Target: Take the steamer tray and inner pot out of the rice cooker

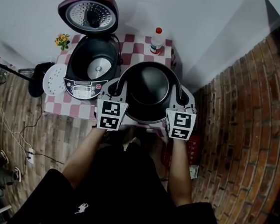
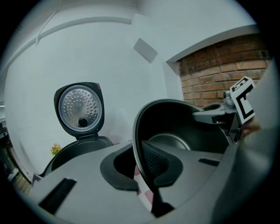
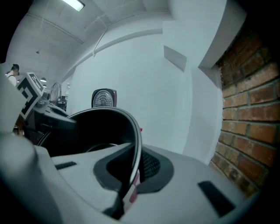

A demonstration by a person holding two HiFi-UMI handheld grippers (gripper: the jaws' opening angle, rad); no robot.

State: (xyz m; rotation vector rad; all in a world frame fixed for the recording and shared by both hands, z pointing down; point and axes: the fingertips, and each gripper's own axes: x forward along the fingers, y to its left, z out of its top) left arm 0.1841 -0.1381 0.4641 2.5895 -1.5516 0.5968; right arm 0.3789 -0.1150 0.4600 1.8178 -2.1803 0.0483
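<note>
Inner pot (image 1: 149, 90) was out of the rice cooker (image 1: 91, 68), held by its rim just to the cooker's right, over the near right part of the table (image 1: 137, 46). Couldn't tell whether its base touched the cloth. Left claw (image 2: 142, 166) was pinched shut on the left rim and right claw (image 3: 133, 170) shut on the right rim. Steamer tray (image 1: 54, 80) lay on the table's left edge, beside the cooker.

Risks:
- Both grips sat on a thin rim only. If one pad slipped or the hands went uneven, the pot would tip.
- Pot was close to the cooker body, so sideways drift could knock it.
- Set too near, it could overhang the front edge.

Free room was tight: the bottle (image 1: 157, 39) stood behind, the brick wall (image 1: 238, 135) was to the right, and little cloth was left bare.
</note>
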